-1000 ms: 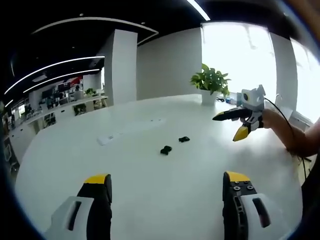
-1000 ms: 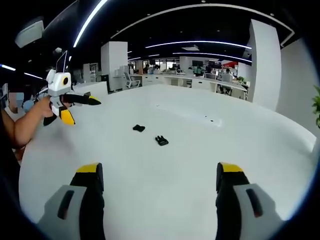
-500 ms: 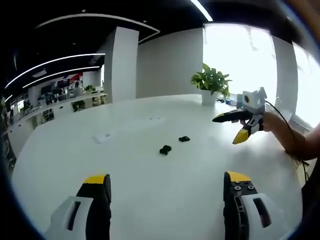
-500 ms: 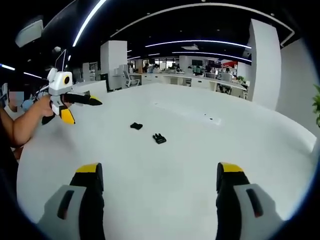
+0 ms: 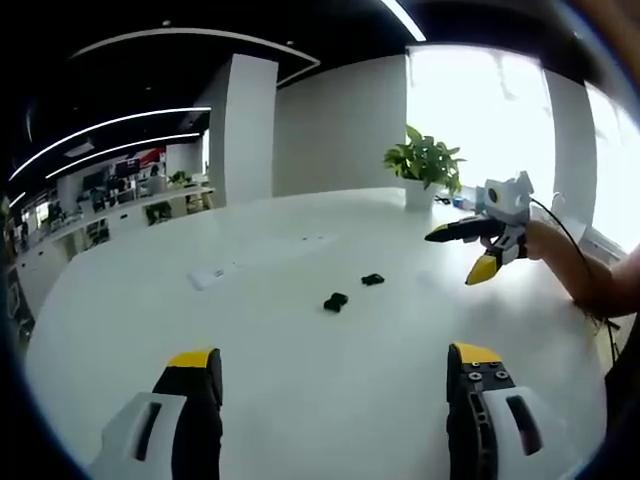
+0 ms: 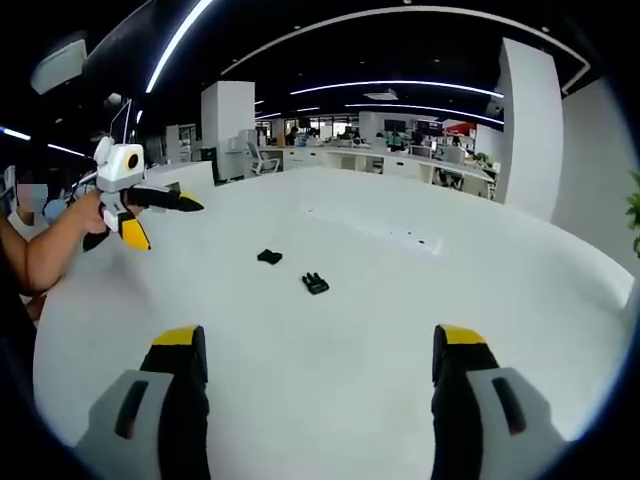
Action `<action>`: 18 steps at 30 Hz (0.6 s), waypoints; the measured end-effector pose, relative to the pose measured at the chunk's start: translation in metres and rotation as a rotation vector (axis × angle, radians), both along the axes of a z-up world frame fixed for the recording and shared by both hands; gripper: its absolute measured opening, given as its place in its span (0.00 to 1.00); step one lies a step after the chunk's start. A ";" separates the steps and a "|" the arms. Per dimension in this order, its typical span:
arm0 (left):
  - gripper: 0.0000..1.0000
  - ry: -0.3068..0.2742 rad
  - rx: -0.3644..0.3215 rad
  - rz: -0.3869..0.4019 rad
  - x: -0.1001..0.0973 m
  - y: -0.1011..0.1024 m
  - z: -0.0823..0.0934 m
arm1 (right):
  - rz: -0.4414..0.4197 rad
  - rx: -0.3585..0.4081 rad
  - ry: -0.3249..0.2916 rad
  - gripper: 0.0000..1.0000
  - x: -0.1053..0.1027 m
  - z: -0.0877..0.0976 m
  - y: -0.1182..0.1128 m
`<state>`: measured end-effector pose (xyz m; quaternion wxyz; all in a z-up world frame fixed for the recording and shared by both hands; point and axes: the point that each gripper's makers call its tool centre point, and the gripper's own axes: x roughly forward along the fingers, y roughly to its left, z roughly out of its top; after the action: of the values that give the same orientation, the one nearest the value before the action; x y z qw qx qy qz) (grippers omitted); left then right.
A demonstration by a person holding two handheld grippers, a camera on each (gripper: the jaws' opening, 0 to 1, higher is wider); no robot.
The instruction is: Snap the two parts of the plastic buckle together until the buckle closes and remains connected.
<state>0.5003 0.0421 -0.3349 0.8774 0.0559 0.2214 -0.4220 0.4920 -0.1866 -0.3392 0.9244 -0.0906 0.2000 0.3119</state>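
The white bench [image 5: 300,380] carries the two black buckle parts, lying apart from each other and unconnected, out on its open middle. In the left gripper view, the nearer buckle part [image 5: 335,301] sits just short and to the left of the farther buckle part [image 5: 372,279]; a small gap separates them. In the right gripper view the same items appear as a pronged piece [image 6: 315,284] closer to the camera and a plainer piece [image 6: 269,257] beyond and to its left. Neither piece is touched by any tool. The left tongs [image 5: 335,365] are released, the two yellow-tipped jaws standing wide apart above the bench surface, well short of the buckle parts. The right tongs [image 6: 325,345] are likewise released, jaws spread wide and holding nothing, also well short of the parts. Each tool shows in the opposite view, held aloft in a hand [image 5: 545,240] clear of the bench, jaws splayed: the right tongs to the right of the buckle parts in the left gripper view, the left tongs [image 6: 150,215] to the left of them in the right gripper view. A potted plant [image 5: 423,165] stands at the far edge of the bench beyond the buckle parts. A flat white slip [image 5: 208,276] lies on the bench to the left of the parts.
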 end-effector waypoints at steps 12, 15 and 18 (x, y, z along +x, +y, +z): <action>0.92 -0.009 0.024 -0.011 0.008 -0.004 -0.003 | -0.010 0.006 -0.005 0.93 0.008 0.002 -0.004; 0.92 -0.005 0.029 -0.013 0.010 -0.005 -0.003 | -0.013 0.014 -0.005 0.93 0.011 0.003 -0.005; 0.92 -0.002 0.030 -0.015 0.011 -0.007 -0.004 | -0.015 0.011 -0.006 0.92 0.012 0.003 -0.006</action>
<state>0.5118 0.0354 -0.3385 0.8735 0.0710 0.2261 -0.4252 0.5045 -0.1928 -0.3365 0.9278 -0.0848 0.1962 0.3059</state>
